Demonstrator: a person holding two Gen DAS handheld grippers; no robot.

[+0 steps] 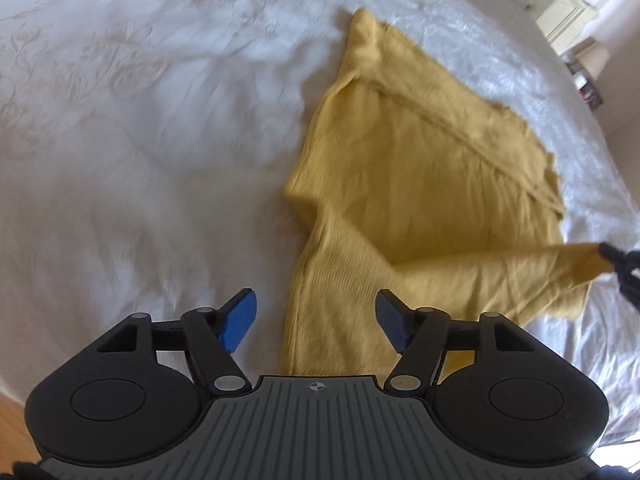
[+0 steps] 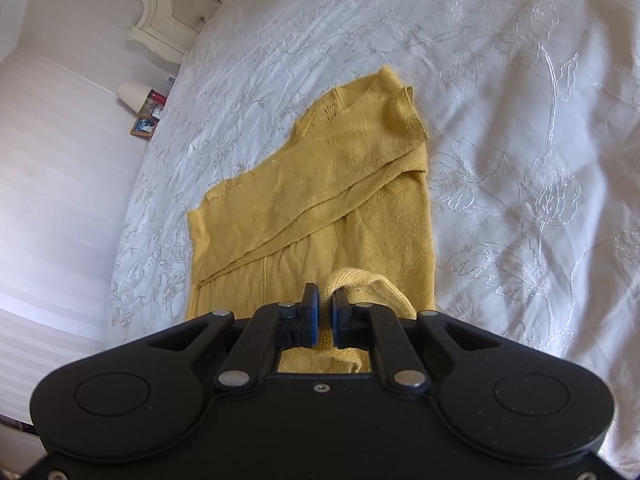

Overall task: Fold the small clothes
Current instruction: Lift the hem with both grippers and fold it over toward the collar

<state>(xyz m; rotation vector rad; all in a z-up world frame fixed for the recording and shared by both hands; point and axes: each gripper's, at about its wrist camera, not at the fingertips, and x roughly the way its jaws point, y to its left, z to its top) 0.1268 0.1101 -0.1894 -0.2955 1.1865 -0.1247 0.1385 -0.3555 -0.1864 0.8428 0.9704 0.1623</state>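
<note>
Your right gripper (image 2: 324, 312) pinches the yellow knit top (image 1: 420, 184) by its near-right corner; your left gripper (image 1: 316, 320), released, hovers over its near-left hem, long axis running away from you

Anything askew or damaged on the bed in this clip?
The yellow knit top lies askew on the white bedspread, one flap folded diagonally. Small holes near its far edge could be pattern or damage. The right claw pinches its edge.

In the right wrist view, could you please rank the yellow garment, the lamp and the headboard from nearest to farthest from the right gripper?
1. Yellow garment: clamped in the right gripper, spread just ahead.
2. Lamp: beside the bed, upper left.
3. Headboard: top left, beyond the lamp.
</note>
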